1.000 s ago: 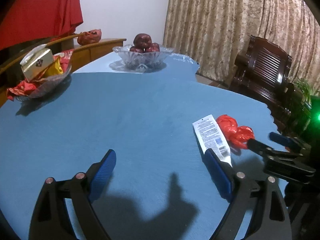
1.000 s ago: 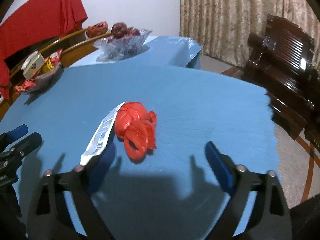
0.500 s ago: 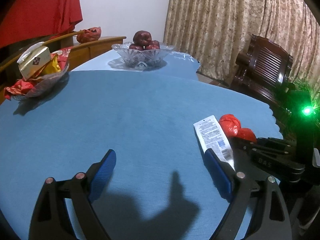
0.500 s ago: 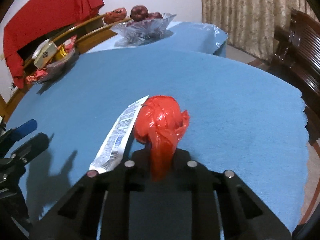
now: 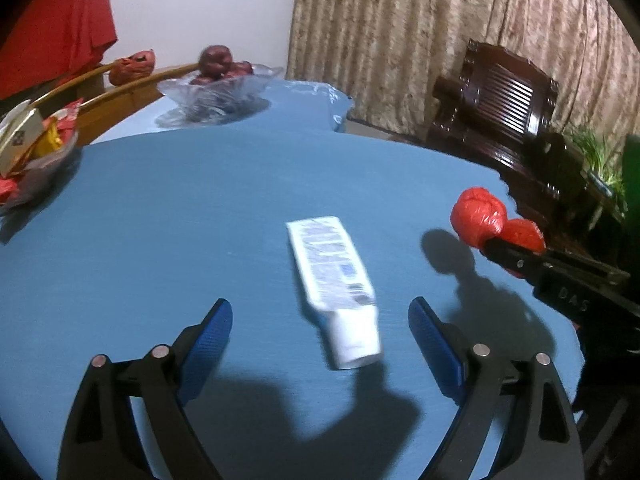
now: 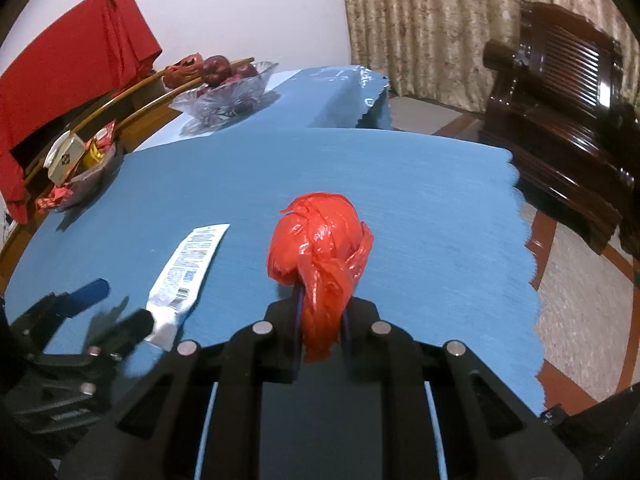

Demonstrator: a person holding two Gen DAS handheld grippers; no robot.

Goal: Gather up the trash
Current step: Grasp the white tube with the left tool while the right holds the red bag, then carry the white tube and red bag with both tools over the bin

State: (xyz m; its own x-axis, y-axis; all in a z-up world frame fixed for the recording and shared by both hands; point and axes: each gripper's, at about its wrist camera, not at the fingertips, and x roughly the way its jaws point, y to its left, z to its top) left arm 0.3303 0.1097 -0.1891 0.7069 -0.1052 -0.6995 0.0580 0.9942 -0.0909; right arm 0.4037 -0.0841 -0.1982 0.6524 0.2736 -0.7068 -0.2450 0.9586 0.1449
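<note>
A crumpled red plastic bag (image 6: 320, 240) hangs just above the blue tablecloth (image 6: 420, 208), and my right gripper (image 6: 322, 312) is shut on its twisted tail. In the left wrist view the same red bag (image 5: 478, 216) shows at the right, clear of the cloth, with the right gripper (image 5: 496, 246) under it. A white squeezed tube (image 5: 332, 264) lies flat on the cloth, cap end toward me. My left gripper (image 5: 320, 308) is open, its blue pads either side of the tube's cap end without touching it. The right wrist view shows the tube (image 6: 192, 264) beside the left gripper (image 6: 116, 308).
A glass bowl of dark red fruit (image 5: 218, 88) stands at the far end. A dish of snack packets (image 5: 32, 152) sits at the far left. The cloth's scalloped edge (image 6: 524, 240) runs down the right, with a dark wooden chair (image 6: 560, 92) and floor beyond.
My right gripper closed on the red bag and lifted it off the cloth. My left gripper slid right, so the tube now lies between its fingers.
</note>
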